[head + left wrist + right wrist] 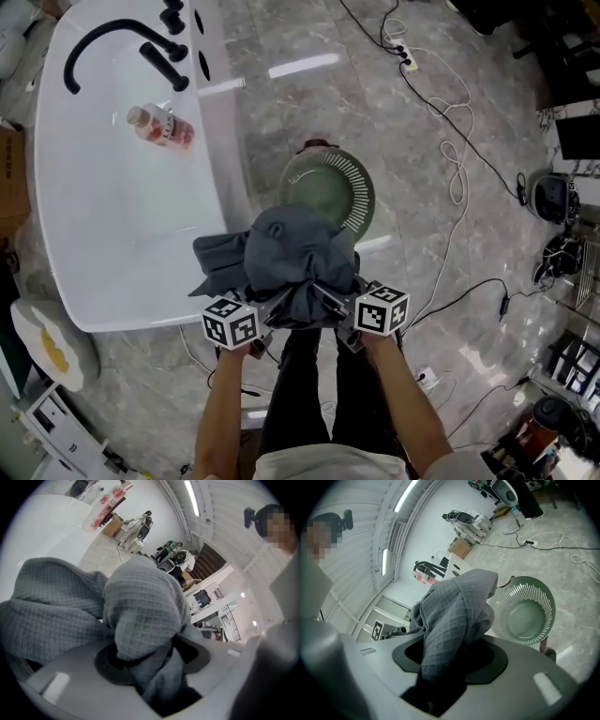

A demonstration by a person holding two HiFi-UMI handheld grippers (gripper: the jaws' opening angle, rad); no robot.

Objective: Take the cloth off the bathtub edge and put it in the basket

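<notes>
Both tongs are clenched on one grey waffle-weave cloth, which hangs bunched between them in front of the person's forearms. In the left gripper view the left tongs pinch a thick fold of the fabric, and the rest billows up and to the left, hiding most of the scene behind it. In the right gripper view the right tongs bite another fold of the same cloth, which rises in a hooded hump above the jaws. From the head view the two marker cubes sit side by side, close together, with the bundle spreading away from them. The far part of the bundle overlaps the near rim of the round green slatted basket and its left part overlaps the white bathtub at the tub's edge (whether the fabric touches either one cannot be told from above). The basket stands on the grey marbled floor just beside the tub's outer wall. Inside the tub lies a clear bottle with a pink label, on its side, and a black faucet arches over the far end. White and black cables trail across the floor to the right, well apart from the basket
</notes>
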